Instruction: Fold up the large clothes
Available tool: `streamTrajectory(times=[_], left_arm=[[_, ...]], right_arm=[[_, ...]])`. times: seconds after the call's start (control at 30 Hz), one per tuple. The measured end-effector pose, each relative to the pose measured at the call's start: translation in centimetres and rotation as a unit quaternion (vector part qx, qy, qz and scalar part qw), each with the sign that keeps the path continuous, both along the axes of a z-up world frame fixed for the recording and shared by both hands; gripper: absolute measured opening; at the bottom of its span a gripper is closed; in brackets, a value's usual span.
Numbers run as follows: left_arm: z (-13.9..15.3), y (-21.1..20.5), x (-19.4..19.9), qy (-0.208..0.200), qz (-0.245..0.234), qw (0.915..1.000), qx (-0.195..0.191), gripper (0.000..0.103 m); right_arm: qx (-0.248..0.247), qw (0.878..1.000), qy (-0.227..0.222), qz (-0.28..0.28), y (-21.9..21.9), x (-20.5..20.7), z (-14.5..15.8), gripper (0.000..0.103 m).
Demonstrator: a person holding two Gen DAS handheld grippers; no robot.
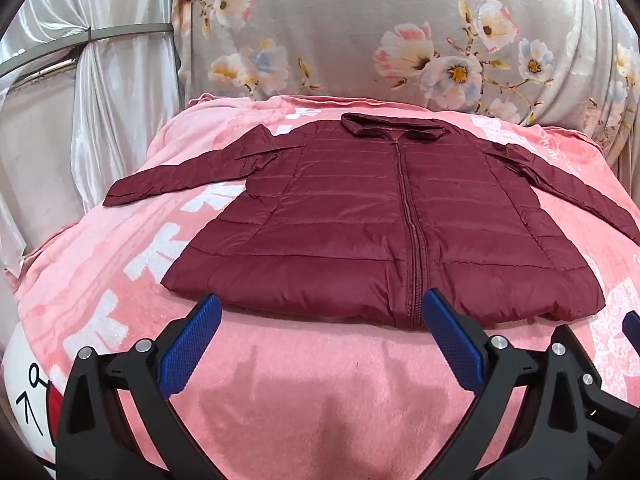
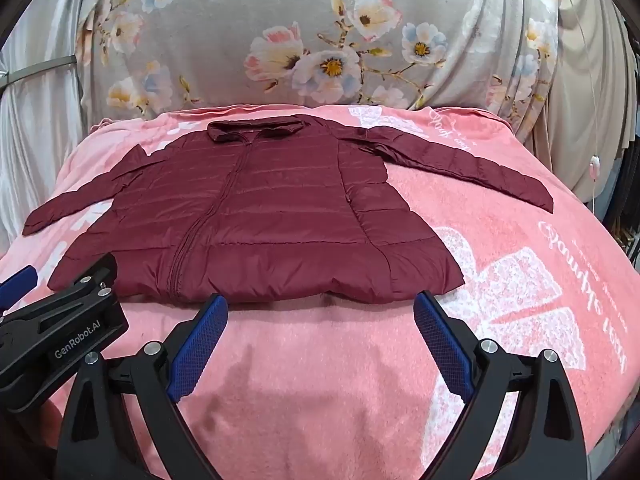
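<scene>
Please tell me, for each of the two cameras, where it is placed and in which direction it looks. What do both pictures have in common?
Left wrist view: sits on the left gripper, looks forward and down over its open blue fingers at the maroon jacket; the right gripper's finger tip shows at the right edge.
Right wrist view: sits on the right gripper, also facing forward and down, fingers open; the left gripper shows at the left.
Shared: the jacket lying flat, zipped, sleeves spread, on the pink blanket, with the floral cloth behind.
</scene>
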State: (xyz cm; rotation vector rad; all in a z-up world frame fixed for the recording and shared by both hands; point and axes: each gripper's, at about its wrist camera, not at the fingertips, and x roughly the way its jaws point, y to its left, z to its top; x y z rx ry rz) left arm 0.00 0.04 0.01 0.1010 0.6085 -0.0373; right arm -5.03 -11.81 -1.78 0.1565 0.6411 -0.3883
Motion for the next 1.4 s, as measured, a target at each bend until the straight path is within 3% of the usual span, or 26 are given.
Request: streamTrajectory(times=[1.4], left_arm=[[0.3,0.6,-0.4,0.002,0.003,1.0000,-0.005,0.098]], right_arm=[[-0.008,1.000,-0.004,-0.001,-0.2,-1.1,0.1,0.092]])
